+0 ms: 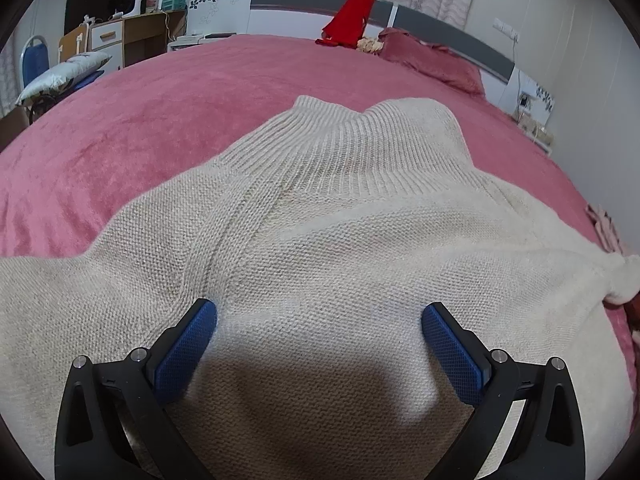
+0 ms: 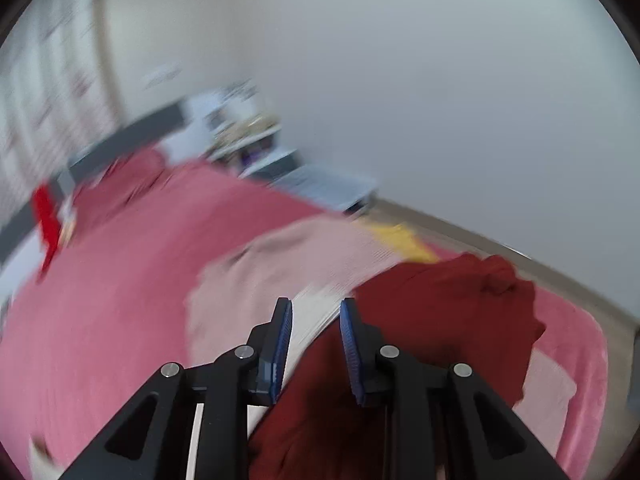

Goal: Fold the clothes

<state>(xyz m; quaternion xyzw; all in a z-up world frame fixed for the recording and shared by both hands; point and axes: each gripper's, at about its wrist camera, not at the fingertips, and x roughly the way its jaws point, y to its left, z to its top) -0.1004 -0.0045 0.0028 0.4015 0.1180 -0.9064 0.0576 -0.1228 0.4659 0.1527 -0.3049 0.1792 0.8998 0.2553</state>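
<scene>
Pink bedspread is covering the whole bed, running back to a grey and white headboard under patterned curtains. Cream knit sweater is lying spread flat across the near half of the bed, ribbed collar pointing toward the headboard, one sleeve trailing off to the left of the left wrist view. Dark red garment is lying bunched at the near edge of the bed in the right wrist view, overlapping a pale pink garment; a yellow item is showing just beyond them. That view is badly motion-blurred, so finer detail is not readable. Pink pillow is sitting near the headboard, with a bright red cloth hanging beside it.

Left hand-held gripper is hanging over the sweater's chest, jaws spread wide, blue pads close to the knit and gripping nothing. Right hand-held gripper is hovering above the dark red garment, jaws narrowed to a small gap with nothing visibly between them.
</scene>
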